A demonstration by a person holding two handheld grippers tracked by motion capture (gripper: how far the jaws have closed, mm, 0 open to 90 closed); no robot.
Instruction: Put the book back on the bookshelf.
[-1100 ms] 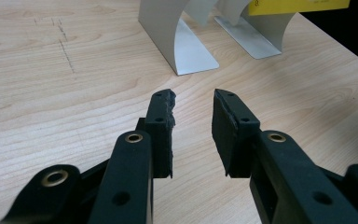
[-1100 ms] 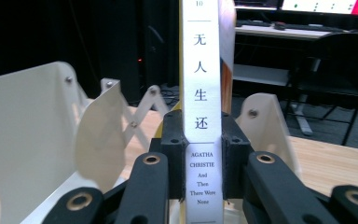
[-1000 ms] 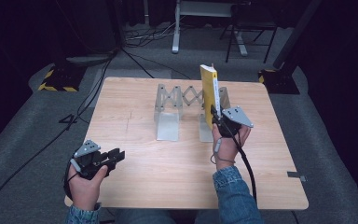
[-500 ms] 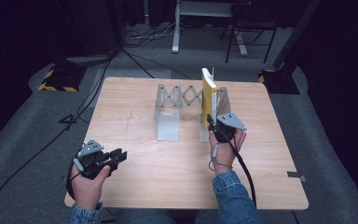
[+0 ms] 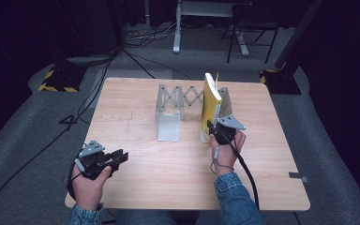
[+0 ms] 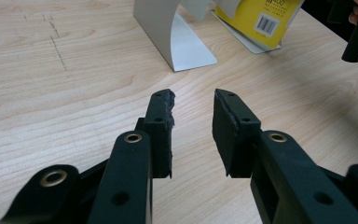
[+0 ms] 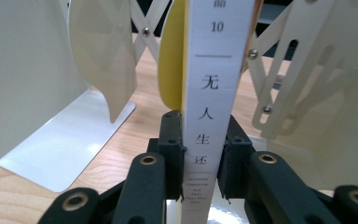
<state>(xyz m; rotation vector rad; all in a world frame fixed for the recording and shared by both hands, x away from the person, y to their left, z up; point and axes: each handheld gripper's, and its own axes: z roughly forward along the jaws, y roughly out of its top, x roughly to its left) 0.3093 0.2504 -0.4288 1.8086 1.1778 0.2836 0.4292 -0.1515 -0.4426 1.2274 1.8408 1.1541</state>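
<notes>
One yellow paperback book [image 5: 211, 105] standing upright between the two white plates of a single accordion bookend rack [image 5: 178, 101] at the far side of the tabletop [image 5: 178, 173], pinched at the lower spine by the right claw [image 7: 204, 161]. Likely light, fairly stiff and smooth-covered, so best gripped across the spine, low. Left claw [image 6: 193, 128] resting partly open, empty, near the front edge.
</notes>
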